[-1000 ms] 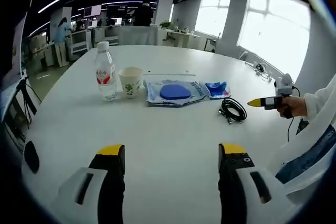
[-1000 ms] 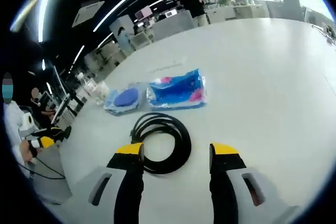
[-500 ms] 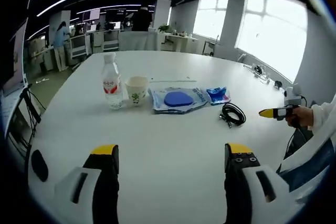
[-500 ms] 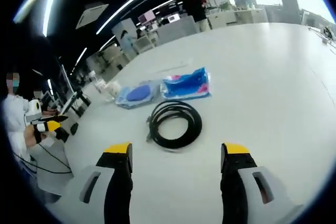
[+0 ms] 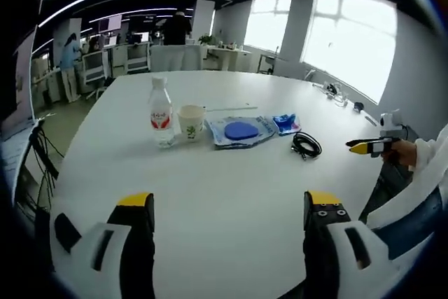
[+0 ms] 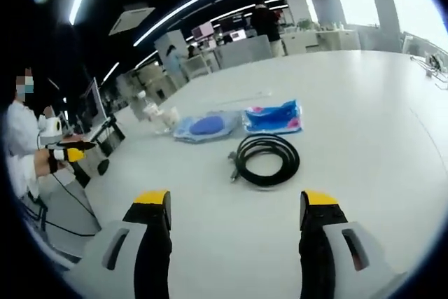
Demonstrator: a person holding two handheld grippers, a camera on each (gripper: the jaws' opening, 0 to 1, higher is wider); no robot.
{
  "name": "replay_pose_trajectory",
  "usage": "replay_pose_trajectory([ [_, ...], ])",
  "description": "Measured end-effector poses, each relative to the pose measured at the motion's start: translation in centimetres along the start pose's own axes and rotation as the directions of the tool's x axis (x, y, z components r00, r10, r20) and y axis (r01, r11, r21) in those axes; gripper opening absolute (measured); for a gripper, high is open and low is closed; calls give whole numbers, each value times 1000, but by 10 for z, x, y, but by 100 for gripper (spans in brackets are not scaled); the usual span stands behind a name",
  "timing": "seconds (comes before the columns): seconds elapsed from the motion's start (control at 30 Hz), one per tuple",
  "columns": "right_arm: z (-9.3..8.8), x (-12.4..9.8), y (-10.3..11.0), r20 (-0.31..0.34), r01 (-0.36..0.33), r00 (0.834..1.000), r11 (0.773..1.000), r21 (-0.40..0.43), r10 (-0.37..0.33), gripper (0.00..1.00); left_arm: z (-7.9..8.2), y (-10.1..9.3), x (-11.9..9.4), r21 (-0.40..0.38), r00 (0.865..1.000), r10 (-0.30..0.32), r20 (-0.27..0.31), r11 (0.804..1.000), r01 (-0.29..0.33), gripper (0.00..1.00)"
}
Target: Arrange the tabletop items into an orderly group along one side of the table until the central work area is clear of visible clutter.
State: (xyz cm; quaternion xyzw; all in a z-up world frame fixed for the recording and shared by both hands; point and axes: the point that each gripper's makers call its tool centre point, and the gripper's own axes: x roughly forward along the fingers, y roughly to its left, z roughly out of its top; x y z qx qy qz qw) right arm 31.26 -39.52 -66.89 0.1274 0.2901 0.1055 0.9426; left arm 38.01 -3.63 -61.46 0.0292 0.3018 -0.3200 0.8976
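On the white table [image 5: 210,194] a row of items runs across the far half: a clear water bottle with a red label [image 5: 161,112], a paper cup [image 5: 190,122], a blue pouch with a blue disc [image 5: 241,131], a small blue packet [image 5: 285,123] and a black coiled cable [image 5: 306,145]. My left gripper [image 5: 229,204] hangs open over the near table edge, well short of them. The right gripper [image 5: 367,146] shows at the right edge. In the right gripper view the cable [image 6: 267,160] lies ahead of my open right gripper [image 6: 235,201], with the packet [image 6: 273,117], pouch [image 6: 204,127] and cup [image 6: 170,118] beyond.
Small dark objects lie at the far right table edge [image 5: 336,91]. A person in a white coat [image 6: 21,145] holds the left gripper [image 6: 66,152] at the table's left side. Office desks and windows stand beyond the table.
Both views have drawn back from the table, so the items look smaller and farther. The items themselves have not moved, and both grippers stay open.
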Motion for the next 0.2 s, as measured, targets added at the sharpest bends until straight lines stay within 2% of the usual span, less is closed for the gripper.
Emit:
replay_pose_trajectory([
  [0.07, -3, -3, 7, 3, 7, 1000, 1000, 7, -7, 72, -2, 5, -2, -2, 1000, -3, -1, 1000, 3, 89],
  [0.13, -5, -6, 10, 5, 22, 1000, 999, 32, -22, 71, -1, 6, -5, -25, 1000, -19, 14, 999, 19, 89],
  [0.2, -3, -9, 17, 27, 23, 999, 999, 31, -23, 72, 2, 5, -8, -17, 998, -38, 41, 999, 39, 89],
])
